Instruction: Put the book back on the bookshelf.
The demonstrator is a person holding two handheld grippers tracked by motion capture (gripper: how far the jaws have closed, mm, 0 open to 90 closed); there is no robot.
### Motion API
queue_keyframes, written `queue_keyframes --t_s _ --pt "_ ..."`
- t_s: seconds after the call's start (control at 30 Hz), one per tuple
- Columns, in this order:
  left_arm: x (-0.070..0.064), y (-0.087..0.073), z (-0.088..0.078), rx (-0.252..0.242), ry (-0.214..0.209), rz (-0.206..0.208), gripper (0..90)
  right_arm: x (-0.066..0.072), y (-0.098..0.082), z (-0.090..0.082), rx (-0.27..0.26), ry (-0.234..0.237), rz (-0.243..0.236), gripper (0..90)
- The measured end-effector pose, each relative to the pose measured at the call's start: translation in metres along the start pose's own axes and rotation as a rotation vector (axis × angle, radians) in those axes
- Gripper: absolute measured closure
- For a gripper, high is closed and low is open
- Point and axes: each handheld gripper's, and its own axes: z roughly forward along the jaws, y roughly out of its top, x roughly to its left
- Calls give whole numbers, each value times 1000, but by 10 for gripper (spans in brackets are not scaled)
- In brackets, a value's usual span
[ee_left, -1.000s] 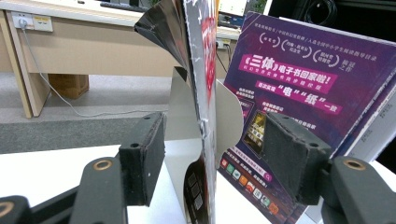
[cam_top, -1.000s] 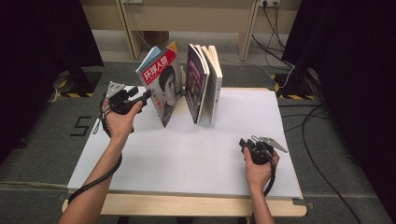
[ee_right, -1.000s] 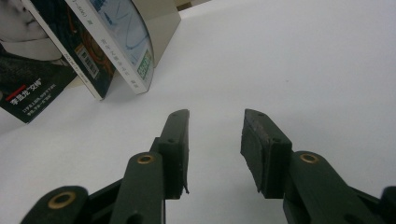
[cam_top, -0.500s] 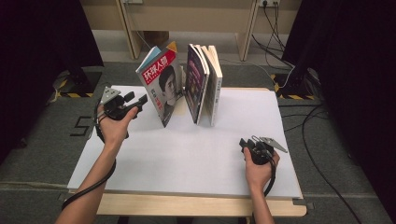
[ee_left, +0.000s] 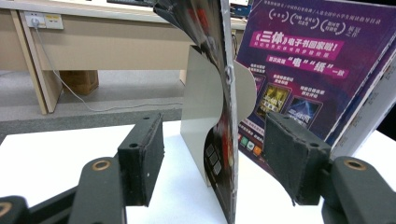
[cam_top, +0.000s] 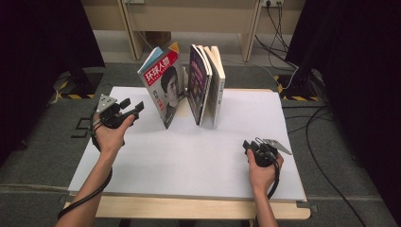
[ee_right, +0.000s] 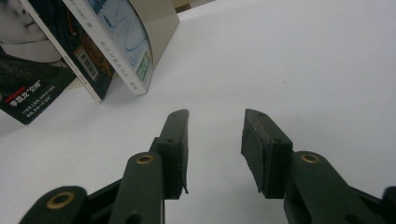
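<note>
Fingers (ee_left: pixel 140 163) of the left gripper (cam_top: pixel 126 109) stand released, seemingly astride the leaning magazine (cam_top: pixel 163 85); a nudge could topple it onto the worktop (cam_top: pixel 189 161).

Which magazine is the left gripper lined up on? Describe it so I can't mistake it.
On the white table, printed matter stands upright at the far edge. The magazine is the leftmost, leaning apart from the others. Its red title band and portrait cover set it apart from the purple-covered book beside it.

Bare table (cam_top: pixel 189 161) ahead of the right gripper (cam_top: pixel 253 147); upright magazines (cam_top: pixel 189 90) farther back.
</note>
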Motion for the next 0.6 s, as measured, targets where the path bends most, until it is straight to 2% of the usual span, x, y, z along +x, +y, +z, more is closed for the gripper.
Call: queue_keyframes --t_s 0.23,0.6 --pt "3 -9 -6 7 13 -3 371 0 0 0 2 0 4 615" --pt "13 -17 -17 -12 44 1 370 1 0 0 1 -2 -2 614"
